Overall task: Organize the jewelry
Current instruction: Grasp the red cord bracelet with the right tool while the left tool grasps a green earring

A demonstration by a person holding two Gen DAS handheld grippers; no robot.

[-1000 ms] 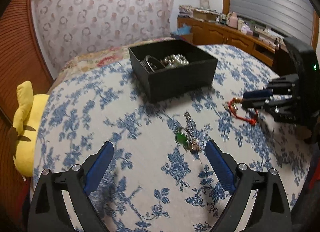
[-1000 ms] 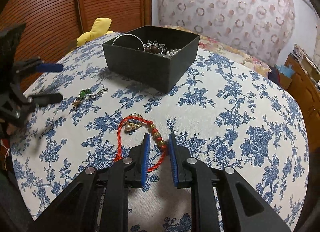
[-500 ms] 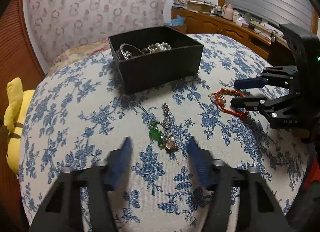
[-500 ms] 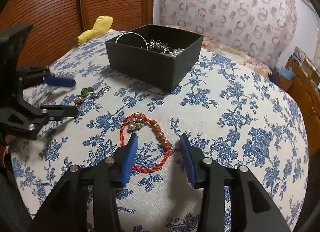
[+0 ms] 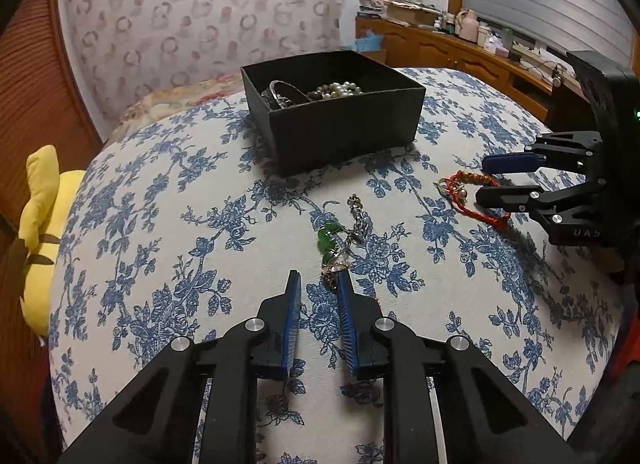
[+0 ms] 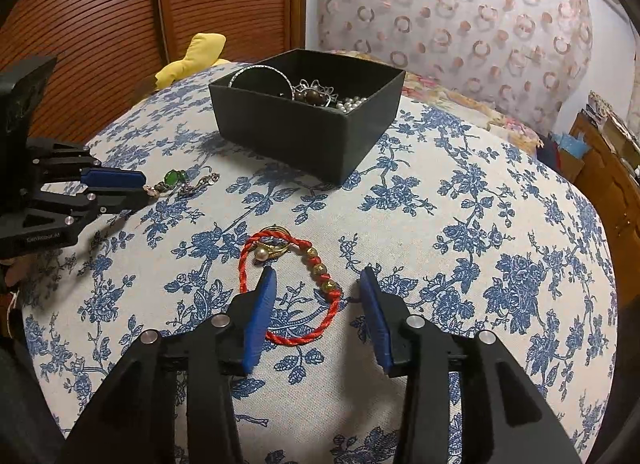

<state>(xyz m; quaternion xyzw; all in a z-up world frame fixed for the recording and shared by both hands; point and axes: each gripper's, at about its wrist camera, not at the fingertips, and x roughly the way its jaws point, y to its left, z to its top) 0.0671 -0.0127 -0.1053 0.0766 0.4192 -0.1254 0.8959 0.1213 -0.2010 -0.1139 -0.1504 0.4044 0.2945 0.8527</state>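
Left wrist view is showing the left gripper [image 5: 319, 280] hovering low over the blue-flowered cloth [image 5: 168, 224], its blue pads [image 5: 292, 320] drawn close with only a narrow gap between them. The near end of the green-stone chain [image 5: 340, 236] is lying right at the tip of the right-hand pad, and whether it is actually being pinched, I cannot tell from either camera. The rest of that chain is trailing away toward the black box [image 5: 340, 124], which is sitting further back on the cloth and holding pearls and a silver bangle.

Right wrist view is giving us the right gripper [image 6: 318, 280] with its pads spread wide, straddling the near part of the red cord bracelet [image 6: 288, 288]. The bracelet is lying flat on the cloth (gold beads along one side, a pearl ring [image 6: 268, 250] resting at its far end), and neither pad is touching it as far as the view shows. Off to the left edge, a yellow plush [image 5: 40, 224] is sitting beside the table.
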